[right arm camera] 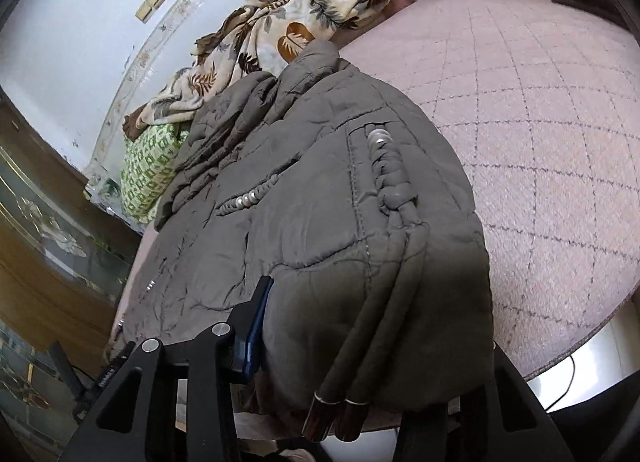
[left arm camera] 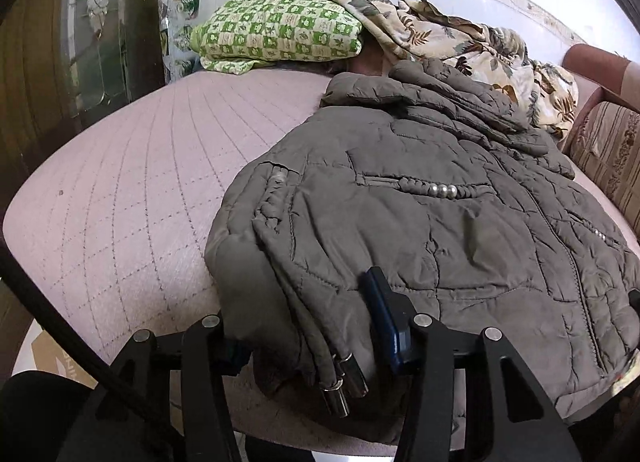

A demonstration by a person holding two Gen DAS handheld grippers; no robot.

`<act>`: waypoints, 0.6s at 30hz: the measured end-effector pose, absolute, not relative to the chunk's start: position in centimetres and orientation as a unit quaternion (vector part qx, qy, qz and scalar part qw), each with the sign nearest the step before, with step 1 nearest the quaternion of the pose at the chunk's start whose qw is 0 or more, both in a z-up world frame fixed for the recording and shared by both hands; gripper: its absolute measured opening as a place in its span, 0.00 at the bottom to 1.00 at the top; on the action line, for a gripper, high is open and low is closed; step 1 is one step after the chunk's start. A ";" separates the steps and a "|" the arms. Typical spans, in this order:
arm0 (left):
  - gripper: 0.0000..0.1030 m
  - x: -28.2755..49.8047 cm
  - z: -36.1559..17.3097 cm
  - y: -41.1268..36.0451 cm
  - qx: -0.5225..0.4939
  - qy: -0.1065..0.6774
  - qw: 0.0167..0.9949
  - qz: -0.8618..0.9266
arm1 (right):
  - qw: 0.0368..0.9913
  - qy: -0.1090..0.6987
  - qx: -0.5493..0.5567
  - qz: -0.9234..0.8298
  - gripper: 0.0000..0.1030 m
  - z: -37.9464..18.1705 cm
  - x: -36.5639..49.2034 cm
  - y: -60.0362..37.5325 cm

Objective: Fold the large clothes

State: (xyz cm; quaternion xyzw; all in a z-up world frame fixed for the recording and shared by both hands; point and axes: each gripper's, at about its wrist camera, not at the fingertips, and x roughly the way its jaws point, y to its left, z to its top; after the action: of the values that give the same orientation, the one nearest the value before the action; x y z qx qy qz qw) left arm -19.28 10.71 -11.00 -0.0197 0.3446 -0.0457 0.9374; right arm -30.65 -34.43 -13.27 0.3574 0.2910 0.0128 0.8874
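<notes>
So, grey padded jacket (left arm camera: 420, 222) lies spread on the pink quilted bed (left arm camera: 132, 190), collar toward the floral blanket (left arm camera: 460, 38) and green checked pillow (left arm camera: 276, 34). My left gripper (left arm camera: 312, 326) jaws pinch its near hem corner with the drawcords (left arm camera: 340, 382). My right gripper (right arm camera: 360, 326) jaws grip the other corner, probably; one finger is hidden.

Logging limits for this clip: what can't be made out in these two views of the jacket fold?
- Left gripper: left wrist view, the jacket covers one finger; only the blue pad shows.
- Right gripper: right wrist view, the far finger is buried under jacket fabric, so its closure is unclear.
- Drawcord tips: blurred in both views.
- Jacket's lower hem: cut off by the frame bottom.
- Pillow: partly under the floral blanket.
</notes>
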 end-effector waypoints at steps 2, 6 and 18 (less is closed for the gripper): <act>0.48 -19.4 -11.1 10.6 -0.017 0.341 0.939 -0.041 | 0.886 0.288 0.363 0.016 0.47 -13.4 -30.9 -34.6; 0.49 -19.3 -11.1 10.6 -0.019 0.340 0.939 -0.038 | 0.882 0.281 0.377 0.020 0.47 -13.7 -31.1 -34.9; 0.75 -18.5 -11.5 11.4 -0.022 0.360 0.932 -0.016 | 0.874 0.310 0.374 0.018 0.47 -13.2 -30.3 -34.7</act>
State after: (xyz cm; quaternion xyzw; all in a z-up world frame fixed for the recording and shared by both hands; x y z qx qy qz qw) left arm -18.47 11.42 -11.45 -0.0216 0.3602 -0.0159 0.9325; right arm -30.30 -34.67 -13.24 0.3745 0.3105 0.0181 0.8735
